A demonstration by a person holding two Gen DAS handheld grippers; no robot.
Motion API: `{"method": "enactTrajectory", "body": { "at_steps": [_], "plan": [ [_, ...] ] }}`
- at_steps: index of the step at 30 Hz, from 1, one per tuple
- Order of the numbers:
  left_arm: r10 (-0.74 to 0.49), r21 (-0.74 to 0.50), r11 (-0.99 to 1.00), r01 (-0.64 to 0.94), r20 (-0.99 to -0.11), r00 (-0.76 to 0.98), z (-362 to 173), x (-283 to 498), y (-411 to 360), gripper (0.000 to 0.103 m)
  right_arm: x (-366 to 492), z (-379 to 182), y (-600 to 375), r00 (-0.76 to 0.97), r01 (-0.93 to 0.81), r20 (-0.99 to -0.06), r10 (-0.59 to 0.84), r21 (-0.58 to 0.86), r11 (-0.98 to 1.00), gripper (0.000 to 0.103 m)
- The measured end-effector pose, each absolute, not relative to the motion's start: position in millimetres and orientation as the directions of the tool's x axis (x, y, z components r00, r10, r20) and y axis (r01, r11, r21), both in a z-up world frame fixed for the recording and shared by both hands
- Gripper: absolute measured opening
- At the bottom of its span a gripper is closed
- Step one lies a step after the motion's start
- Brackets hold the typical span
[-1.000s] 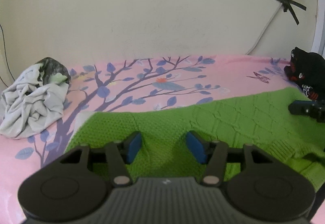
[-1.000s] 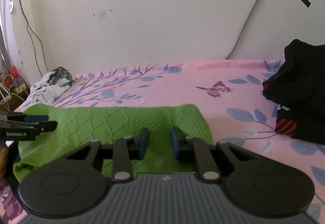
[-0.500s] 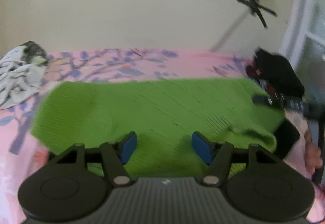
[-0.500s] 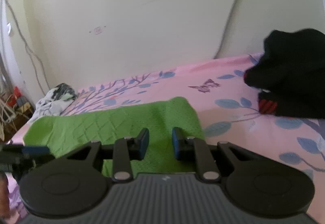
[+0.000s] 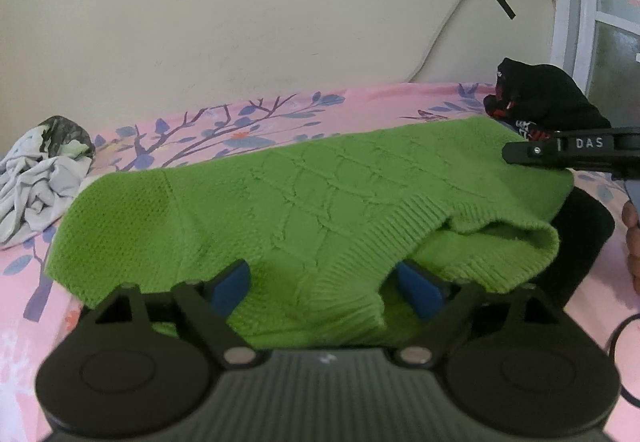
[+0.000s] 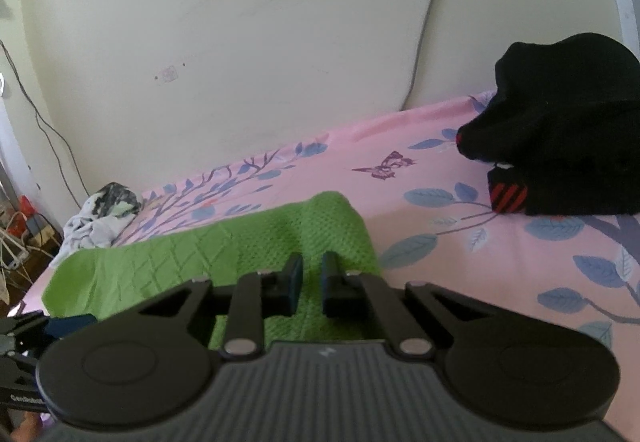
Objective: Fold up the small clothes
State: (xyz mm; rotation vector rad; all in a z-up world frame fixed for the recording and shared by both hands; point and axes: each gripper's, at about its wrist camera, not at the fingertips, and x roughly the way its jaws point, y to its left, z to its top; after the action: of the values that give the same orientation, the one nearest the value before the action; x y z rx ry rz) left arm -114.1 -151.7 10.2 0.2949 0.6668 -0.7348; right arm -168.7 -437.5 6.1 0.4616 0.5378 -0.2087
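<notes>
Garment: green knit sweater [image 5: 320,193] lies on the pink floral bedsheet [image 5: 248,121].
Left gripper [image 5: 324,286]: jaws opening, hem between the pads, not pinched.
Right gripper [image 6: 311,278]: closed on the sweater's edge.
Risk: released hem may slump, spoiling the fold.
Markings: "DAS" on right gripper; "GenRobot", partly legible, on left.

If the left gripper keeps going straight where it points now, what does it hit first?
Most likely the green knitted sweater: the left gripper, jaws opening, points down at its ribbed hem, which already lies between the fingers.
</notes>
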Motion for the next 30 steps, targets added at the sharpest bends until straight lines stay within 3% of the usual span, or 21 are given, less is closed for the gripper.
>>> {"method": "enactTrajectory", "body": {
  "at_steps": [5, 6, 7, 9, 11, 18, 22, 30],
  "plan": [
    [-0.499, 0.029, 0.732, 0.681, -0.658, 0.564, 10, -112, -152, 0.095, -172, 9, -432, 0.848, 0.289, -0.525, -0.07, 0.349, 0.892, 0.0],
    [-0.497, 0.026, 0.734, 0.678, -0.659, 0.564, 9, -112, -152, 0.096, -172, 10, -430, 0.853, 0.276, -0.518, -0.064, 0.343, 0.898, 0.015],
    [-0.496, 0.025, 0.736, 0.677, -0.66, 0.564, 9, -111, -152, 0.097, -174, 12, -425, 0.862, 0.248, -0.505, -0.048, 0.336, 0.909, 0.038],
    [-0.49, 0.03, 0.74, 0.672, -0.662, 0.568, 9, -111, -152, 0.098, -178, 17, -415, 0.88, 0.192, -0.474, -0.023, 0.313, 0.93, 0.06],
    [-0.482, 0.032, 0.745, 0.666, -0.664, 0.571, 9, -110, -153, 0.101, -182, 21, -402, 0.888, 0.168, -0.459, -0.032, 0.258, 0.951, 0.061],
    [-0.475, 0.033, 0.748, 0.663, -0.671, 0.569, 8, -109, -153, 0.103, -177, 18, -402, 0.871, 0.15, -0.49, 0.007, 0.281, 0.948, 0.066],
    [-0.47, 0.034, 0.749, 0.662, -0.676, 0.567, 7, -107, -155, 0.103, -172, 15, -401, 0.857, 0.12, -0.514, 0.044, 0.283, 0.952, 0.087],
    [-0.467, 0.038, 0.748, 0.662, -0.68, 0.566, 8, -106, -156, 0.103, -169, 13, -398, 0.845, 0.102, -0.532, 0.062, 0.274, 0.956, 0.09]
  ]
}}
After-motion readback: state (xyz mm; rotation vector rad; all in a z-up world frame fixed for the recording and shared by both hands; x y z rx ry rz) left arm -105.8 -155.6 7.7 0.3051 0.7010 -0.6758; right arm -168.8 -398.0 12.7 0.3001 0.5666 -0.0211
